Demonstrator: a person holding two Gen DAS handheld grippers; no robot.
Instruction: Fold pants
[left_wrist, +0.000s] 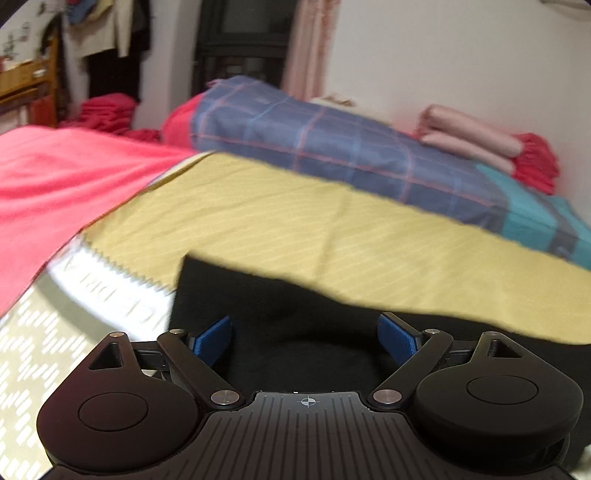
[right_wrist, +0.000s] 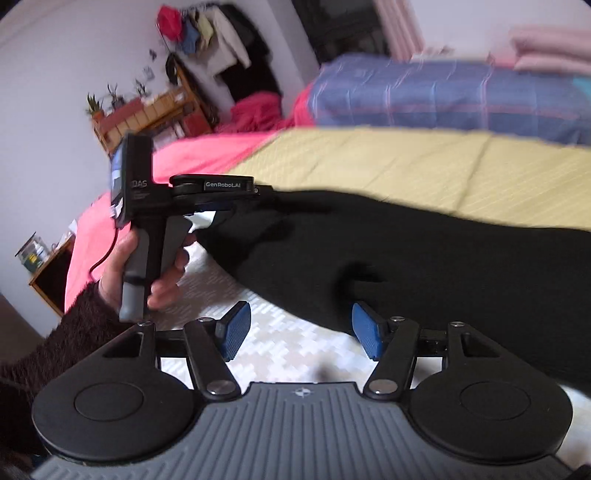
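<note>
Pants (right_wrist: 424, 258), black, are lying across the yellow striped sheet (right_wrist: 369, 162) on the bed, filling the centre and right of the right wrist frame, with one end running to the upper left, where the left gripper (right_wrist: 258, 190) is meeting the cloth. Whether its jaws are pinching that end I cannot tell from this side; in the left wrist view they are standing spread, blue pads (left_wrist: 212, 341) apart, over dark cloth low in the frame. I am holding the right gripper (right_wrist: 301, 330) with jaws spread and nothing between them; the pants' lower edge is passing just in front of its right pad, the white patterned cover (right_wrist: 288, 347) showing through the gap. Judging the step as re-grasping for the next fold, I am aiming to bring the right jaws onto the cloth edge and catch every layer, then keep both ends level. Both views are blurred, so slowing before closing looks wise. A hand (right_wrist: 155, 266) and fuzzy sleeve (right_wrist: 74, 332) are carrying the left tool.
</note>
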